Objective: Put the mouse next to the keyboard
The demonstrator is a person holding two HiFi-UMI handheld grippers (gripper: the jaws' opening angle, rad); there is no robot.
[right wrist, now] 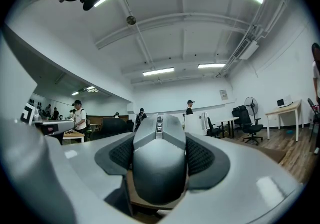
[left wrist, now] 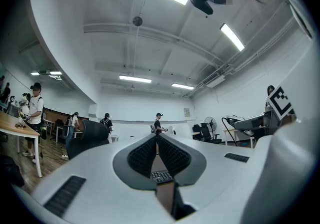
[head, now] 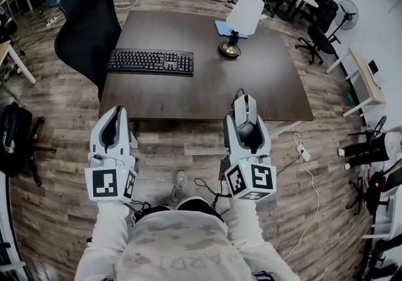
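The mouse [right wrist: 159, 168] sat clamped in the right gripper's [head: 244, 104] jaws at the table's [head: 188, 97] near edge, its long axis pointing away from the person with the wheel end forward. The keyboard [head: 151, 61] lay well apart to the far left, with bare tabletop between them. The left gripper [head: 116, 114] was closed on nothing.

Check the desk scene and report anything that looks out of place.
The mouse is not lying on the table. It is clamped in the right gripper by the table's near edge, well apart from the keyboard on the table's left side. Nothing looks spilled or damaged.
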